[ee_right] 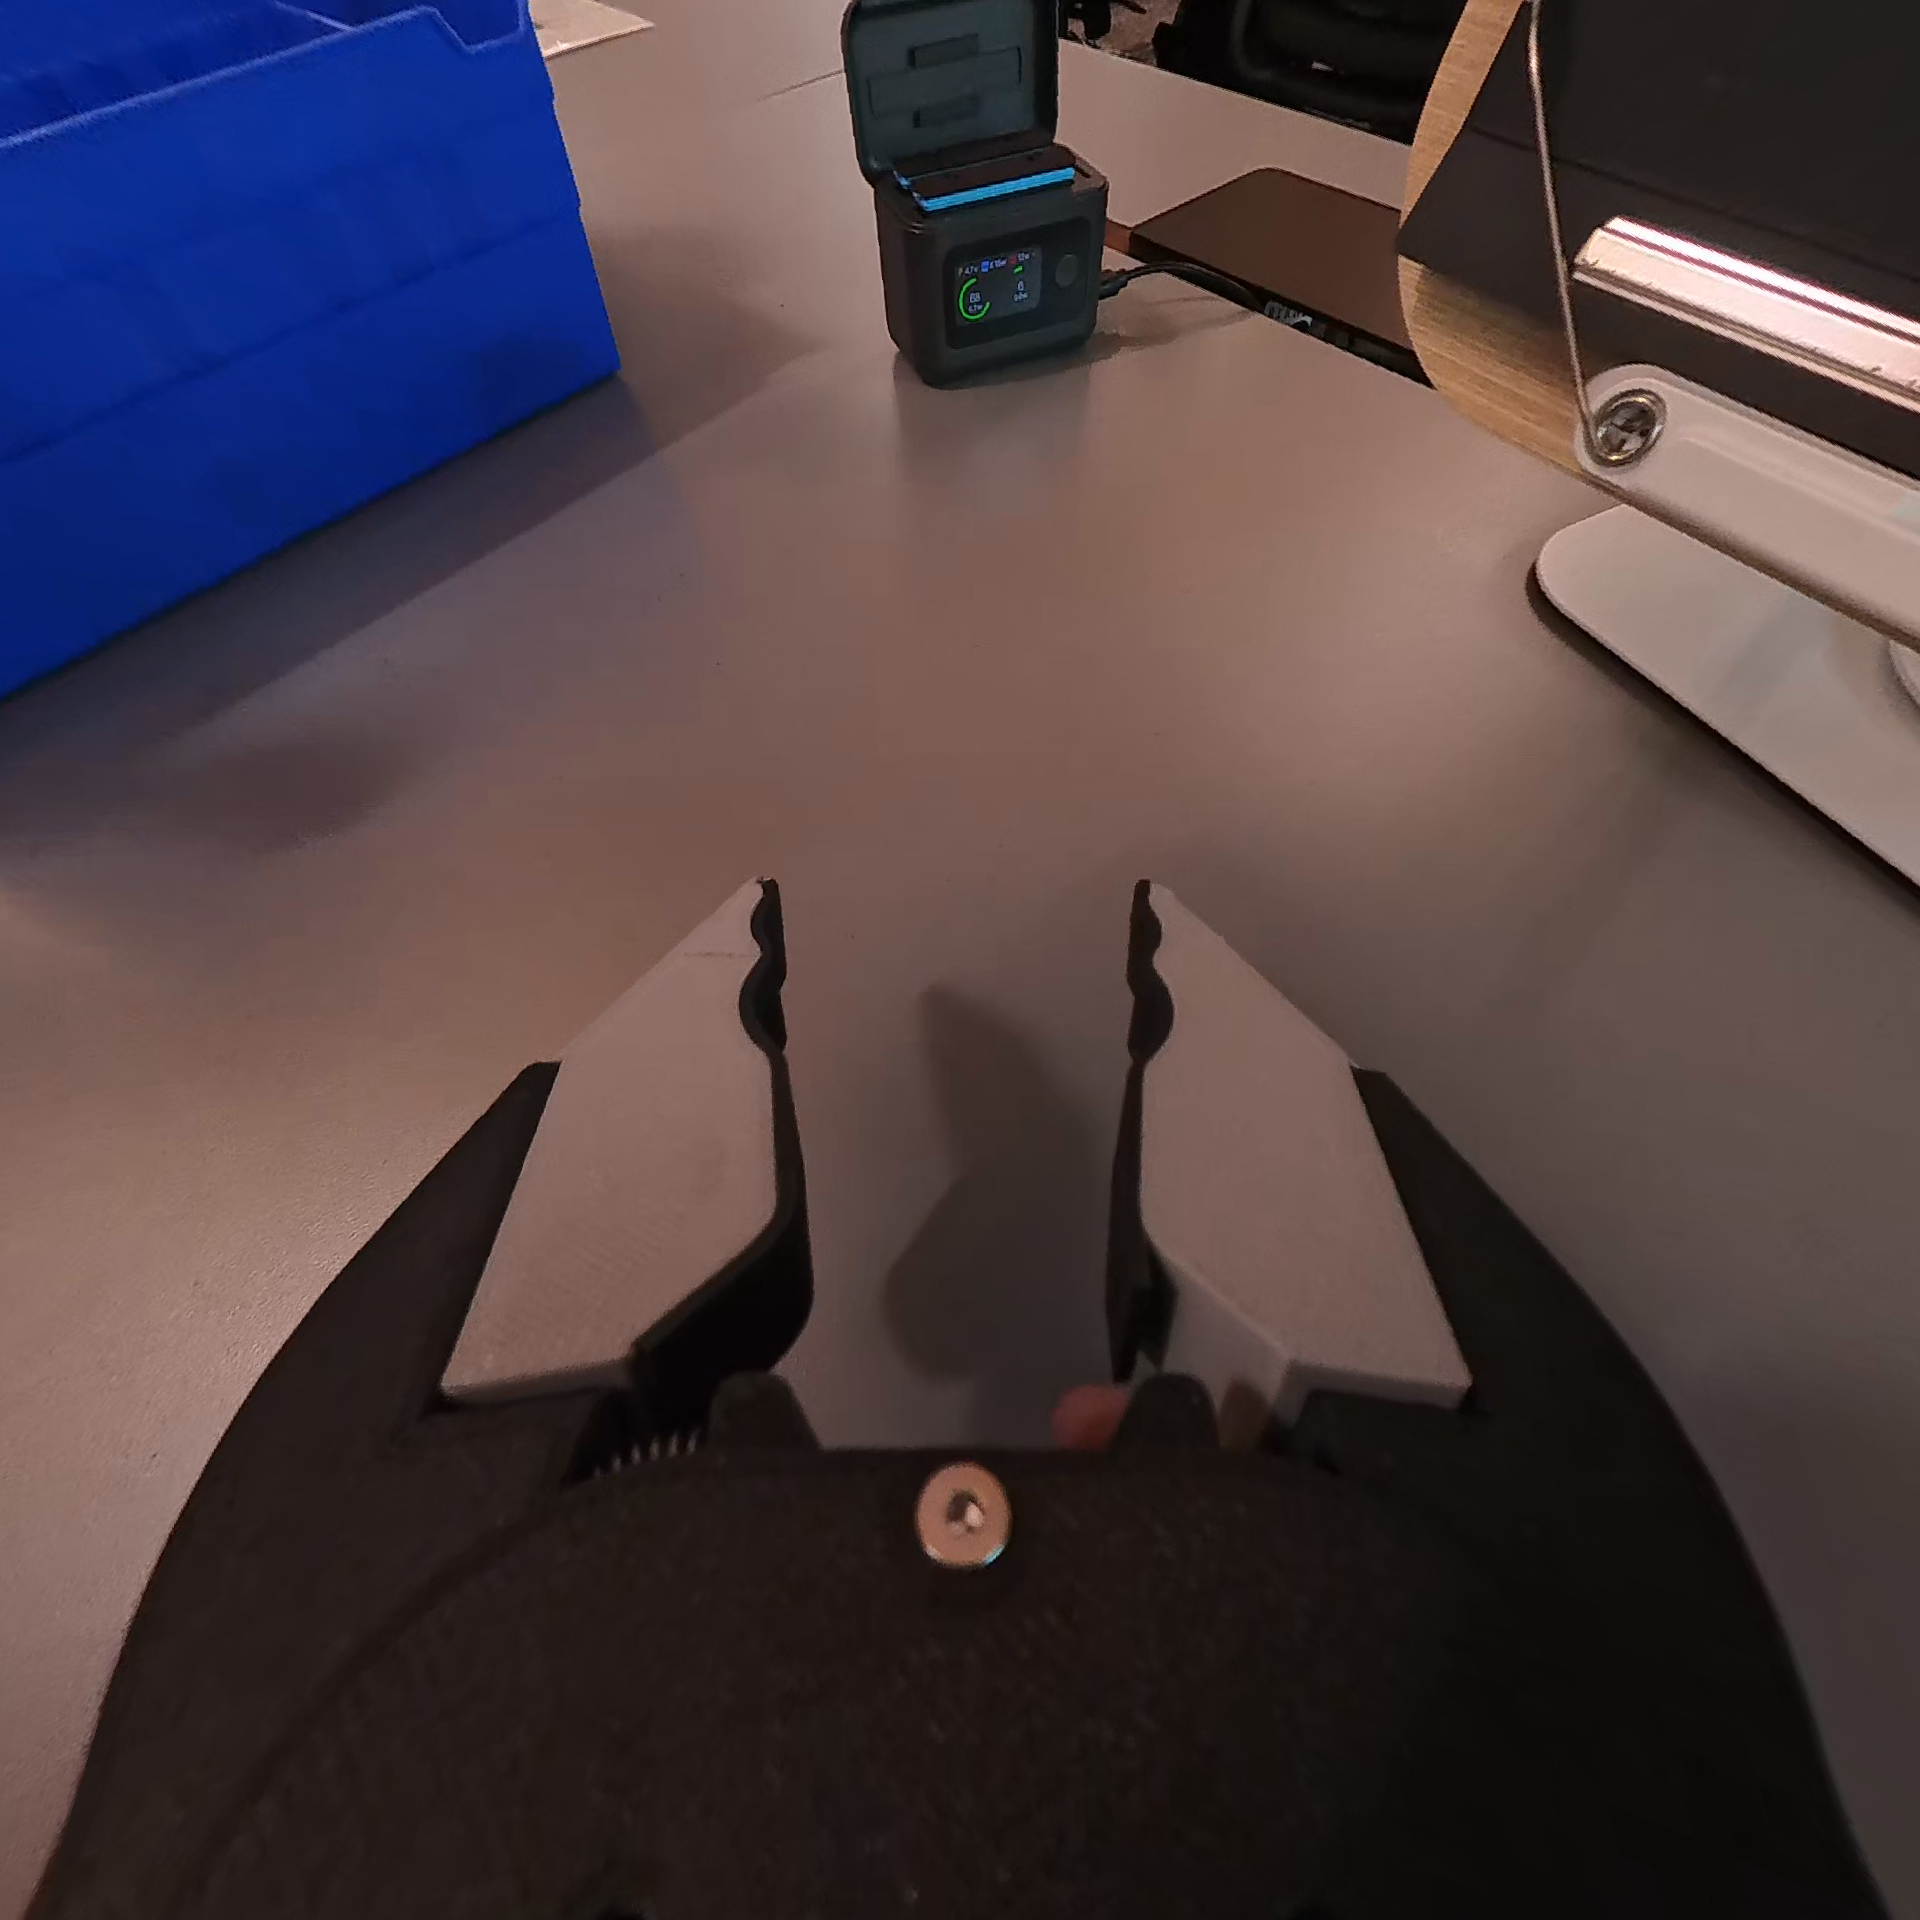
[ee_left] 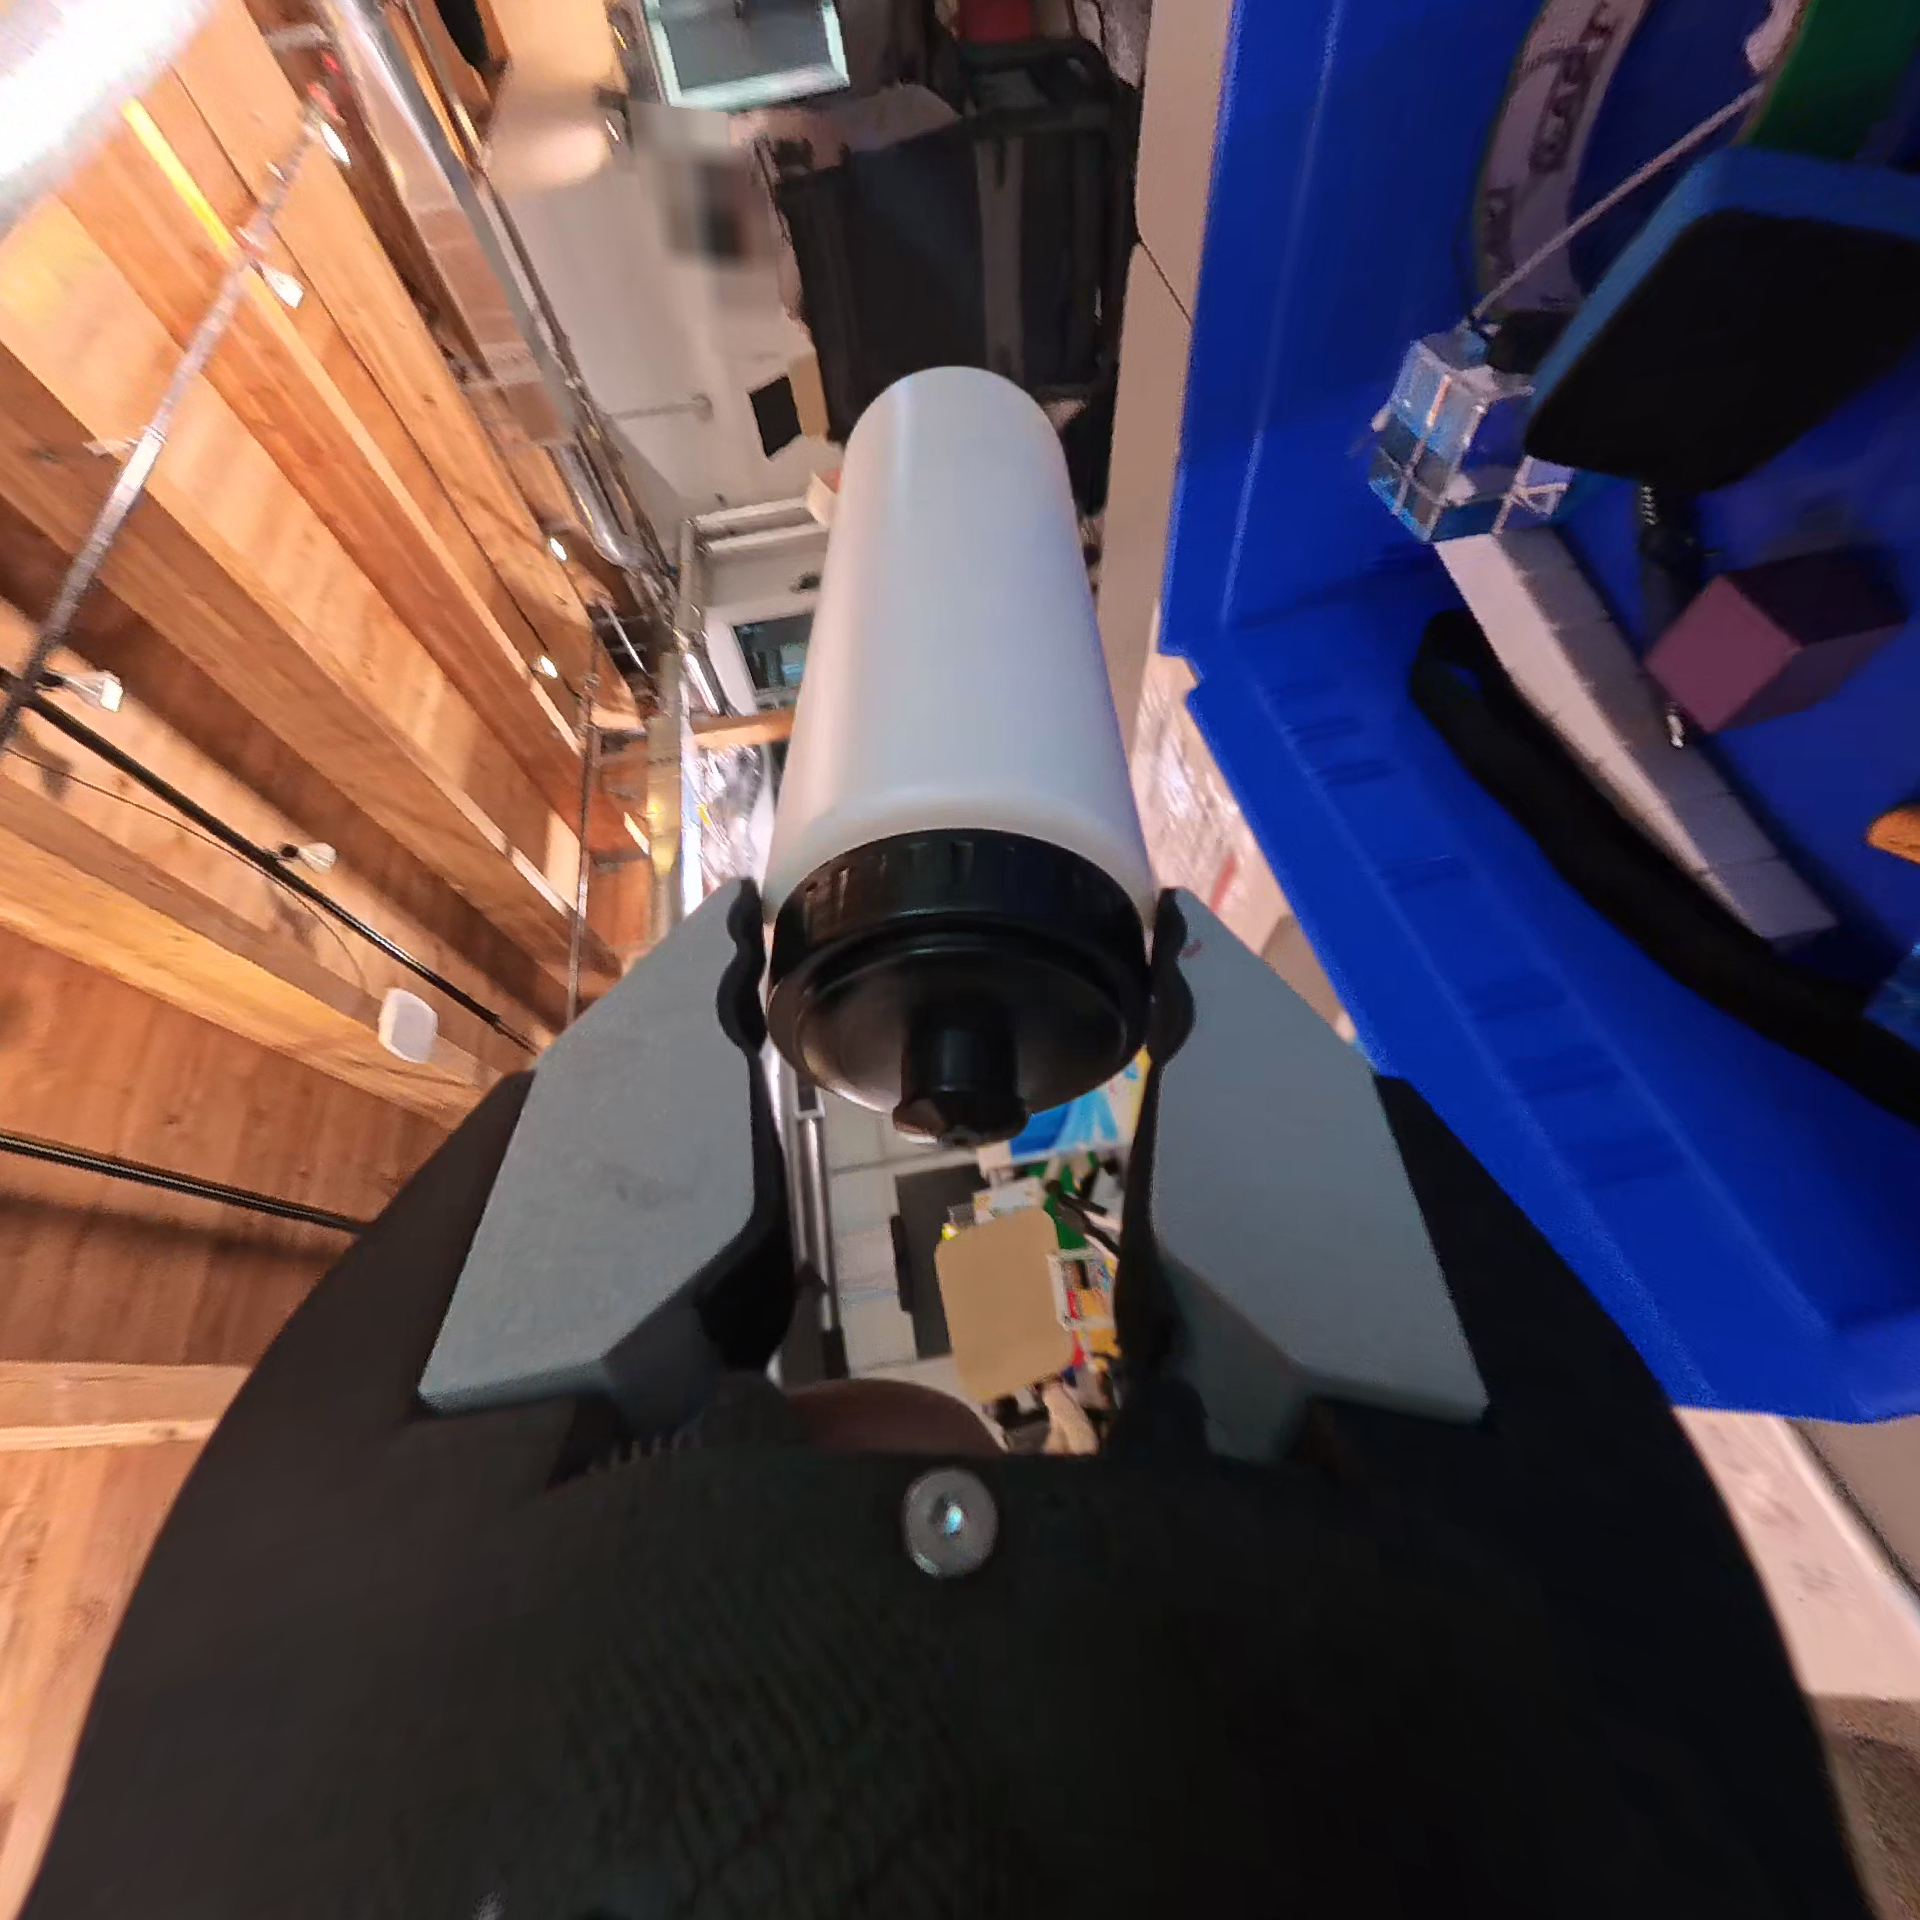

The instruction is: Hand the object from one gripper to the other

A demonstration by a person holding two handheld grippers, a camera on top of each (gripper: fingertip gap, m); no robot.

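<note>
My left gripper (ee_left: 956, 935) is shut on a white bottle (ee_left: 951, 623) with a black cap (ee_left: 956, 997). The fingertips clamp it at the cap end, and the body points away along the fingers, held up in the air and rolled sideways. My right gripper (ee_right: 954, 894) is open and empty, low over the grey table (ee_right: 935, 644). The bottle does not show in the right wrist view, and neither gripper shows in the other's view.
A blue bin (ee_left: 1455, 831) holding a purple block (ee_left: 1766, 644) and a clear cube (ee_left: 1444, 457) is close on the right in the left wrist view. In the right wrist view a blue bin (ee_right: 260, 312) stands far left, a small charger case (ee_right: 987, 239) ahead, a monitor stand (ee_right: 1714, 623) right. Spacing between my two grippers at the tips: around 45 centimeters. Measured from the fingertips, the small charger case (ee_right: 987, 239) is 25 centimeters or so from the right gripper and 35 centimeters from the left.
</note>
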